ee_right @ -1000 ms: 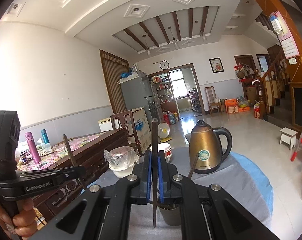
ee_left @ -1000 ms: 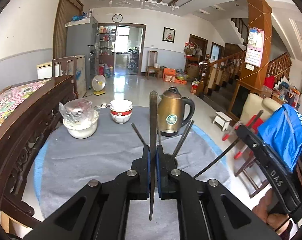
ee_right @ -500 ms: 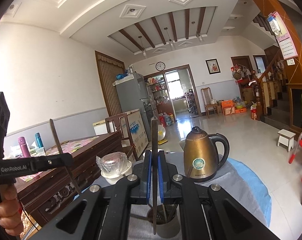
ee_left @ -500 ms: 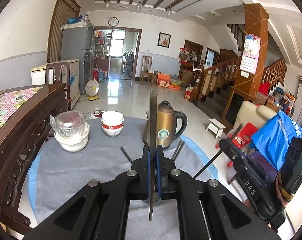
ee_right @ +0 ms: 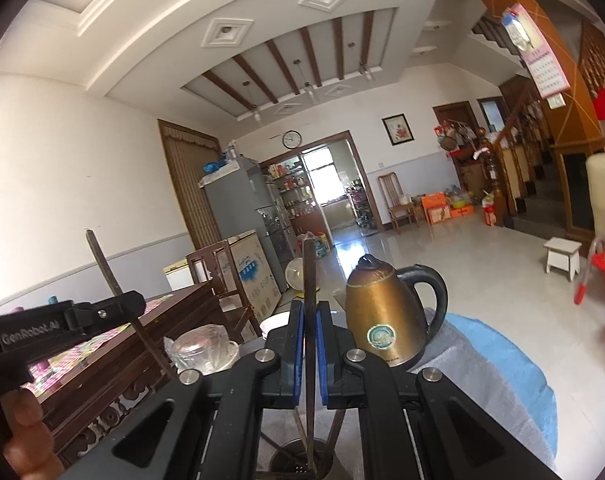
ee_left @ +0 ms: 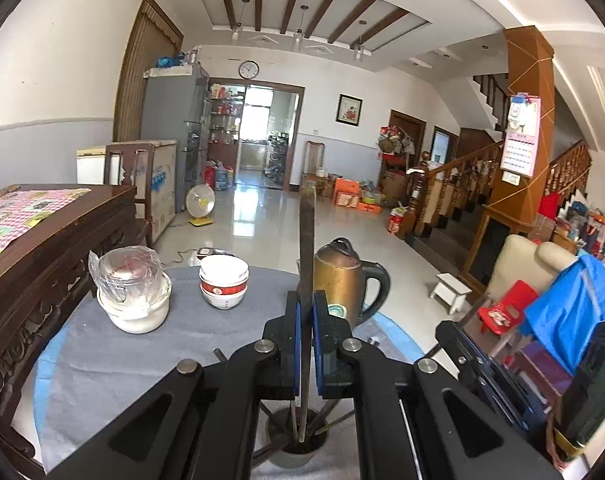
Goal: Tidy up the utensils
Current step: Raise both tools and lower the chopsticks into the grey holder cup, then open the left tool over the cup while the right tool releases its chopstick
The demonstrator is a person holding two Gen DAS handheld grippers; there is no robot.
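Note:
In the left wrist view my left gripper (ee_left: 306, 300) is shut on a dark chopstick (ee_left: 306, 240) that stands upright. Its lower tip shows within the mouth of a grey holder cup (ee_left: 298, 450) that holds several more chopsticks. In the right wrist view my right gripper (ee_right: 310, 308) is shut on another dark chopstick (ee_right: 309, 276), also upright, with its lower end at the mouth of the same cup (ee_right: 292, 460). Each view catches the other tool: the right gripper (ee_left: 452, 334) at lower right, the left gripper (ee_right: 136, 304) with its chopstick (ee_right: 102, 266) at left.
A brass kettle (ee_left: 338, 280) stands just behind the cup. Stacked bowls (ee_left: 223, 280) and a white pot with a plastic-wrapped glass (ee_left: 134, 300) sit at the back left of the grey-clothed round table (ee_left: 142, 360). A carved wooden cabinet (ee_left: 42, 264) borders the left.
Both grippers have shifted over the table with their chopsticks still clamped. The holder cup has slid down into view under the left fingers. The kettle looms larger in the right view.

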